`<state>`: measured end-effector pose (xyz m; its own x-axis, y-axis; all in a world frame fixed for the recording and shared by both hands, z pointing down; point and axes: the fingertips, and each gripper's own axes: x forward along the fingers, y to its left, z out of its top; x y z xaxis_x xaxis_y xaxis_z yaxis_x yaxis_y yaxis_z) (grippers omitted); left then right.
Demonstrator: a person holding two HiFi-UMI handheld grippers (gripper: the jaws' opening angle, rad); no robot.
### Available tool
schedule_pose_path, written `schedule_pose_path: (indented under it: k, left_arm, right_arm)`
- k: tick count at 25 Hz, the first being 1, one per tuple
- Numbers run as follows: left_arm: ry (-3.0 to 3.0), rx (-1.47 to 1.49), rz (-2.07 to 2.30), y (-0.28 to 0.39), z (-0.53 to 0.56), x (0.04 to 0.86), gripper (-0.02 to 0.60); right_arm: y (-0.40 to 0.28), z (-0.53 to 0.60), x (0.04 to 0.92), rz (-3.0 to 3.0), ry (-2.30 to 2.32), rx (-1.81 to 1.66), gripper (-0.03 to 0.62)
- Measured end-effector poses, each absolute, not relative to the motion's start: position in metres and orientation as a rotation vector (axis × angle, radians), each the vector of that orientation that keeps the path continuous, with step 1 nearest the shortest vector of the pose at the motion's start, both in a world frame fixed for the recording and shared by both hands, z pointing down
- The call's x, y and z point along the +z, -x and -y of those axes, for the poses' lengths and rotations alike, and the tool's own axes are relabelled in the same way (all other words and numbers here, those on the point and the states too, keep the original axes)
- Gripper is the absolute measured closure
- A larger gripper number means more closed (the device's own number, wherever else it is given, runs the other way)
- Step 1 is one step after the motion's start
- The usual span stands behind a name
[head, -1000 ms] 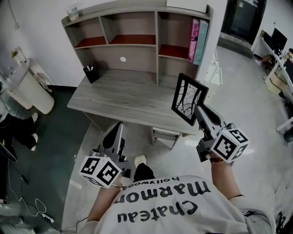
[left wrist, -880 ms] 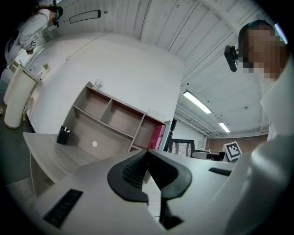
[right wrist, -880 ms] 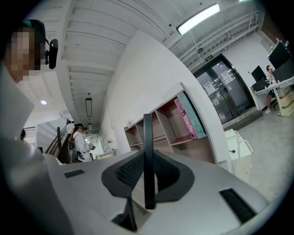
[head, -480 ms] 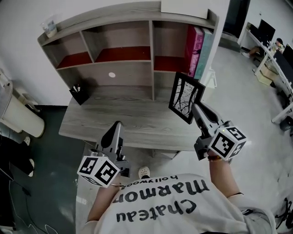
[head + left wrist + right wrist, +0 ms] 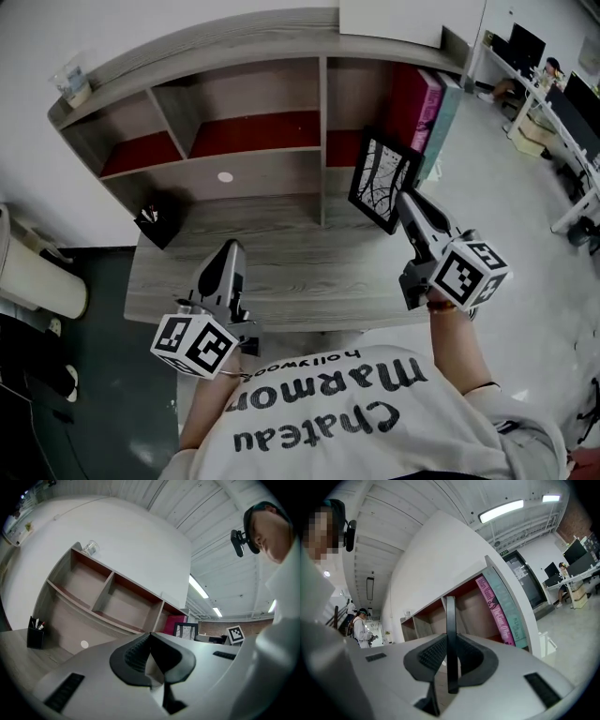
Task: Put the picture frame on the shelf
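The black picture frame [image 5: 382,178] shows a branch drawing and is held upright in front of the shelf's right red-lined compartment [image 5: 361,141]. My right gripper [image 5: 405,202] is shut on its lower right edge. In the right gripper view the frame [image 5: 450,620] stands edge-on between the two pads. My left gripper [image 5: 230,251] hovers over the desk's front part, shut and empty, its tips meeting [image 5: 150,634]. The left gripper view also catches the frame [image 5: 186,631] far off to the right.
The wooden shelf unit [image 5: 253,80] stands at the back of the grey desk [image 5: 281,253]. Pink and teal books [image 5: 431,108] fill the right compartment's right side. A black pen holder [image 5: 153,225] sits at the desk's left. A cup [image 5: 73,80] and a white box [image 5: 389,19] rest on top.
The person has stepped closer to the desk. The right gripper has carried the frame forward, from over the desk's right edge to just before the right compartment. The left gripper now hangs over the desk.
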<state>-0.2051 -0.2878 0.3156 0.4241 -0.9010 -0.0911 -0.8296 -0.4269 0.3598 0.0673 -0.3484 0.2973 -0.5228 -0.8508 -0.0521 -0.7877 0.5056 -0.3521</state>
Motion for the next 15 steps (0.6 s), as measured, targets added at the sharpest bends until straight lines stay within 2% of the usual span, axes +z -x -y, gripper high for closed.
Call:
schedule_pose_path:
  k: [15]
  left_arm:
    - [-2.431, -0.397, 1.442, 0.246, 0.351, 0.322, 0.565]
  right_arm:
    - [-0.048, 0.446, 0.282, -2.509, 1.58, -0.298, 0.525]
